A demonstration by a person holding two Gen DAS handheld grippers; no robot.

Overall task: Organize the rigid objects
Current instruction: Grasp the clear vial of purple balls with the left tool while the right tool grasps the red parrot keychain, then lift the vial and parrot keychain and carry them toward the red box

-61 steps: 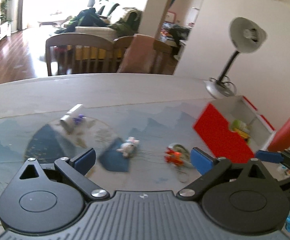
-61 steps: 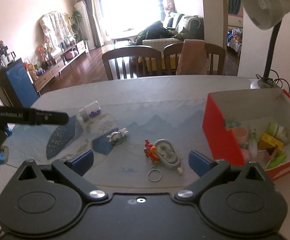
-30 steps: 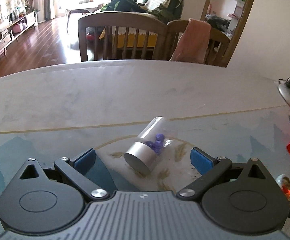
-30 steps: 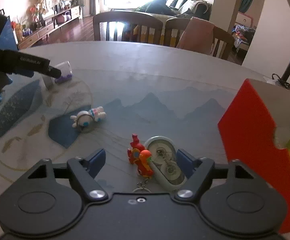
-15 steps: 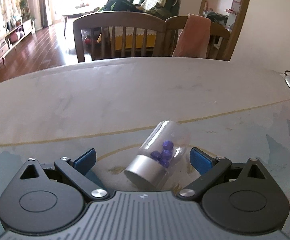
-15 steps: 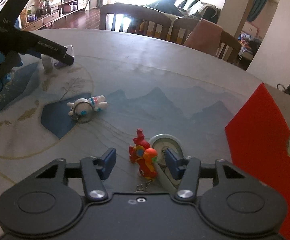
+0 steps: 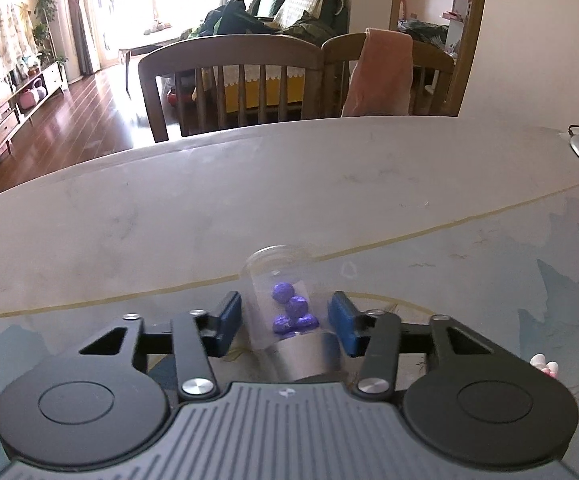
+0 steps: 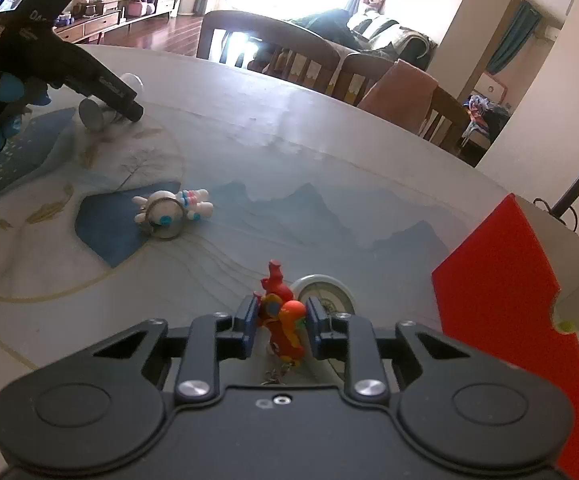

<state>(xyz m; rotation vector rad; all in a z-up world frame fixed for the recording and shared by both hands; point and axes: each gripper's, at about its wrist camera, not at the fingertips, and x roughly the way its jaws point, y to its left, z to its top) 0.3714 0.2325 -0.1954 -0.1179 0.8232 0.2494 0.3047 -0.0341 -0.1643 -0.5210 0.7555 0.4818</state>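
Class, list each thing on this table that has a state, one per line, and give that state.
Clear jar: on its side, capped, between the left claw pads.
Red keychain figure: gripped by the right claw.
White bunny figure: lying down, untouched.
Red box: open-topped.

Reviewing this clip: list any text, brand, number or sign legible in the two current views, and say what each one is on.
"DAS": white letters, cut off at the edge, on the upper body of the left gripper in the right wrist view.
White lettering along the same gripper's finger: too blurred to read.
Dial markings on the round grey gadget: too small to read.
Left wrist view: no text.
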